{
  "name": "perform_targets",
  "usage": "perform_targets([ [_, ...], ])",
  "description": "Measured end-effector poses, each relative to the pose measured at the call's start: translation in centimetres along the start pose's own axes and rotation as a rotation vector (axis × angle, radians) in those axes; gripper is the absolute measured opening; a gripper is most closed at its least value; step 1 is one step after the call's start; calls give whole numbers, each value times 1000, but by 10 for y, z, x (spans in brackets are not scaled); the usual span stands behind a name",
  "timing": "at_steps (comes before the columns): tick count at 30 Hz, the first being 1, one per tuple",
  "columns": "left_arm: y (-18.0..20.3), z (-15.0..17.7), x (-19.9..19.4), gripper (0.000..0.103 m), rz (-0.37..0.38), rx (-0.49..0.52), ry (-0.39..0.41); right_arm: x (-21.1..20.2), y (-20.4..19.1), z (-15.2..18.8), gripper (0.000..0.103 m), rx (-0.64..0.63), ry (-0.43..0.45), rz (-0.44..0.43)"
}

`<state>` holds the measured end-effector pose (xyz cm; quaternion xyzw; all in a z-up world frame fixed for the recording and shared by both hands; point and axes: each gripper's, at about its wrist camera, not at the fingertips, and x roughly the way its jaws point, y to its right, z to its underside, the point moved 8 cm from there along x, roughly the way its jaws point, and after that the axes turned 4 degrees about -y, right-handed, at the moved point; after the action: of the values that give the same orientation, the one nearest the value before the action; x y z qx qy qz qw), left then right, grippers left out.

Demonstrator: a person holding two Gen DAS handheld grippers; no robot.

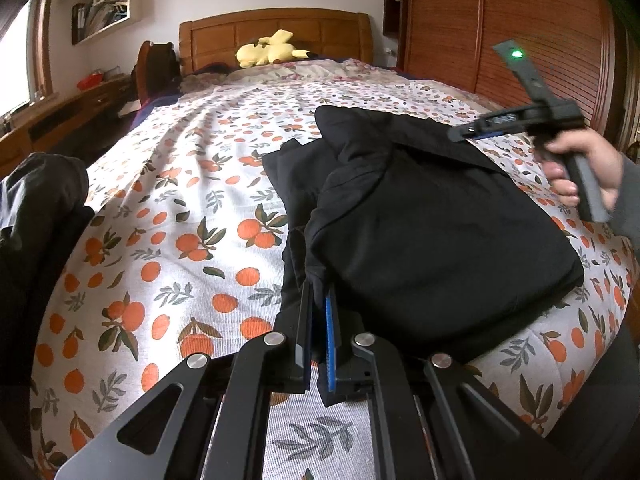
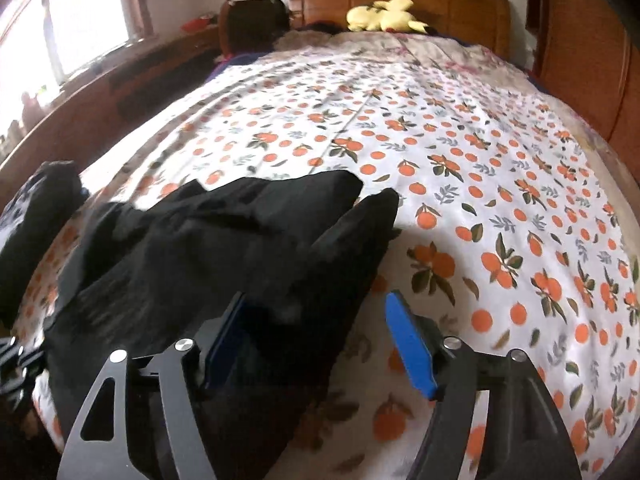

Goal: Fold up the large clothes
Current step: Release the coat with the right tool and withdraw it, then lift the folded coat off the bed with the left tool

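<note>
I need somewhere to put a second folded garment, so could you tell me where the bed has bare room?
The bedspread is bare left of the black garment, up to the dark pile at the left edge, and beyond the garment toward the plush. It is crowded near the front: the left gripper pinches the garment's edge, and the open right gripper hovers over it.

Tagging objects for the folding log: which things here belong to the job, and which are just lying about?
Job:
black garment
left tongs, shut on its edge
right tongs, open
orange-print bedspread

Lying about:
yellow plush toy
dark pile at the bed's left edge
wooden headboard
</note>
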<state>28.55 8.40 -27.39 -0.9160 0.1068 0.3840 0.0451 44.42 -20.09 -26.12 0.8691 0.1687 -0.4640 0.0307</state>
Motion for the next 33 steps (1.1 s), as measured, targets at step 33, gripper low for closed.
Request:
perform_targets([
  [33, -2, 33, -13, 38, 122, -34, -78, 53, 2, 7, 68, 16, -136, 26],
])
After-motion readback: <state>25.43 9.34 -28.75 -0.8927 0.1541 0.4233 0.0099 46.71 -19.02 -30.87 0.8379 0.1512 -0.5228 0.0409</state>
